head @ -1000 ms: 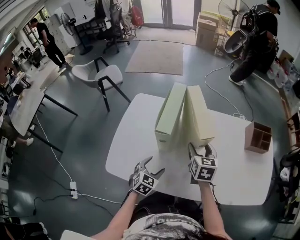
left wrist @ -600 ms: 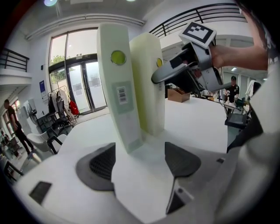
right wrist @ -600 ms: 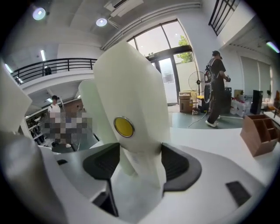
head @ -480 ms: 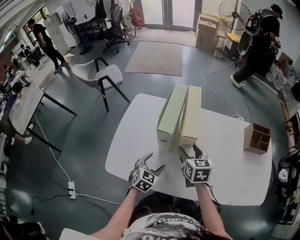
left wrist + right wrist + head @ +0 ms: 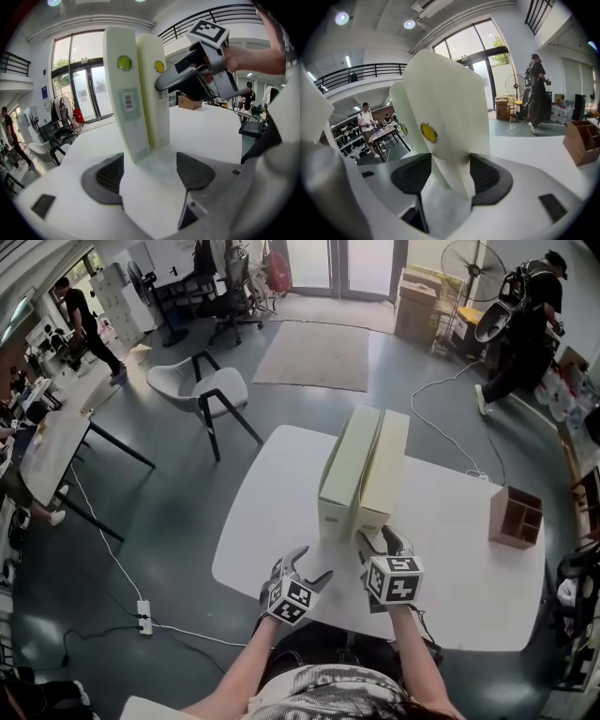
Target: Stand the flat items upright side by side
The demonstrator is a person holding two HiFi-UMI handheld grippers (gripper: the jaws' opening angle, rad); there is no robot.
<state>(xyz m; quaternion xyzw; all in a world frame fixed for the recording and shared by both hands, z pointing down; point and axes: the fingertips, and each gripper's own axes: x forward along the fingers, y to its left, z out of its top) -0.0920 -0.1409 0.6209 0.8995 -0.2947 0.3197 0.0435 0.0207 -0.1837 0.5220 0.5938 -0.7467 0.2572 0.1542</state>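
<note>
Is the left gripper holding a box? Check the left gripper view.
No: the left gripper has its jaws apart with only bare table between them, and both boxes stand beyond it.

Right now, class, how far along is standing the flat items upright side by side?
Done: left file box and right file box stand upright, touching. In hand: right gripper, jaws just closing, clamps the right file box's near end. Left: likely just releasing; left gripper is open, empty.
</note>
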